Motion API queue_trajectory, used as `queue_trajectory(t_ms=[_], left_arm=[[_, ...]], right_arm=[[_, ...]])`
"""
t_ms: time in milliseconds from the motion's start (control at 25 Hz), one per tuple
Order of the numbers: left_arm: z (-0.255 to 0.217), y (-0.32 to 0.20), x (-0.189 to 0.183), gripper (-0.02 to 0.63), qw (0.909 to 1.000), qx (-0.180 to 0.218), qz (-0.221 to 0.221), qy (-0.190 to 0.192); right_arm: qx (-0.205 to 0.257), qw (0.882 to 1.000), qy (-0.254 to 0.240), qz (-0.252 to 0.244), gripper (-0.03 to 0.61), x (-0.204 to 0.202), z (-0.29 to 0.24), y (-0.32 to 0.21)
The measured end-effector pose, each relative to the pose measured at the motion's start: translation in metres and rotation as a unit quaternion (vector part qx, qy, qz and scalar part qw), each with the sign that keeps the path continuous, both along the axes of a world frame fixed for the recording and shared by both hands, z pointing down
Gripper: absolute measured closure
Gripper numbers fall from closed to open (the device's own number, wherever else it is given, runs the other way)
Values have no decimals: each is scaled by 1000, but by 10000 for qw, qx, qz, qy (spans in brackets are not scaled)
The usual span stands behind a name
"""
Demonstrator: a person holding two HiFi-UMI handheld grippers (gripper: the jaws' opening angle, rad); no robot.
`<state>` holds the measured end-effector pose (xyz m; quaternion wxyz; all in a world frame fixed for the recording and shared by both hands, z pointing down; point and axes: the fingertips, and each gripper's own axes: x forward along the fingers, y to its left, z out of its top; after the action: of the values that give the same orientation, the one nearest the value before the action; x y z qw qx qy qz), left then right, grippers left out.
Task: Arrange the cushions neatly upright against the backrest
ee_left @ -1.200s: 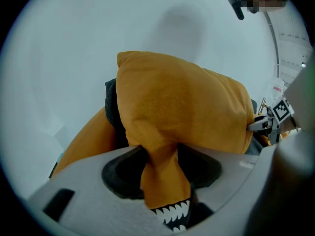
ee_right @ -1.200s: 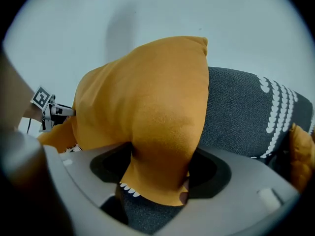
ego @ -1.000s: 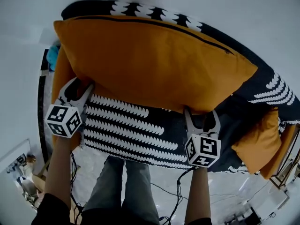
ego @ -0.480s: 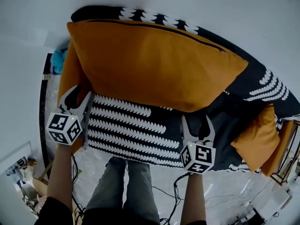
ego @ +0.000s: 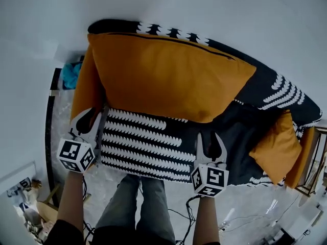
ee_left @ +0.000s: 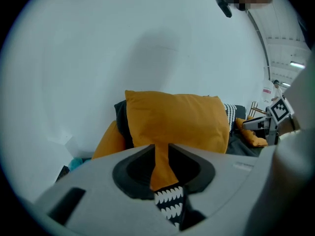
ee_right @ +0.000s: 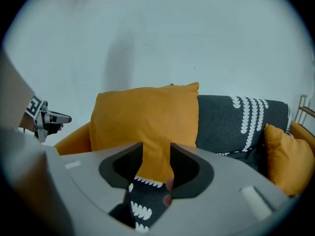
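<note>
At nine o'clock an orange side cushion (ego: 86, 93) is leaning at the end of the sofa (ego: 148, 144). The left claw (ego: 91, 119) is hovering just beside it, its jaws just now closing, narrowly apart and gripping nothing. At twelve o'clock the large orange cushion (ego: 168, 78) is standing upright against the backrest (ego: 278, 88). At five o'clock the right claw (ego: 209, 139) is hovering over the seat, its jaws likewise closing, partly open and empty. At three o'clock a small orange cushion (ego: 276, 147) is lying tilted.

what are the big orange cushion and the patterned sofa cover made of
Big orange cushion: apparently matte cloth over soft filling; it sags, with a zip line along its top. Patterned sofa cover: seemingly matte printed fabric; it wrinkles.
</note>
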<state>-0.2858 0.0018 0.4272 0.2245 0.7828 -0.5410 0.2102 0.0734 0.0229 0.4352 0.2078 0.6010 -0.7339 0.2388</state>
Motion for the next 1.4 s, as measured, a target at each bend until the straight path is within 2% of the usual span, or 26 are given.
queue_trajectory(t_ms=[160,280,320,440,520,680,960,1120,1240,1400], left_arm=[[-18,14,1,555,9999,112,90,33],[-35,18,0,563,9996,229,180,22],[-41,20,-4,574,9996,245,154,22],[-65,24,-15,612,9993,370,0,80],[-83,21,-19,614,9983,578,-20,88],[-120,25,-20,614,9969,740,198,189],[-184,61,-3,614,9929,884,709,367],[-213,80,3,614,9900,997,837,545],[-241,86,4,614,9868,1195,941,564],[-289,89,7,614,9792,1571,984,821]], right_arm=[[246,9993,249,-113,474,-12,-30,13],[475,9977,461,-170,522,-22,-54,14],[504,9975,486,-103,562,-24,-62,15],[641,9955,689,-78,565,-34,-90,18],[809,9948,611,7,565,-39,-109,17],[928,9950,216,305,566,-46,-144,29],[1184,9917,-29,505,566,-59,-207,58],[1272,9893,-391,598,566,-66,-242,81],[1310,9875,-529,692,565,-65,-264,97],[1564,9836,-629,643,565,-64,-300,116]])
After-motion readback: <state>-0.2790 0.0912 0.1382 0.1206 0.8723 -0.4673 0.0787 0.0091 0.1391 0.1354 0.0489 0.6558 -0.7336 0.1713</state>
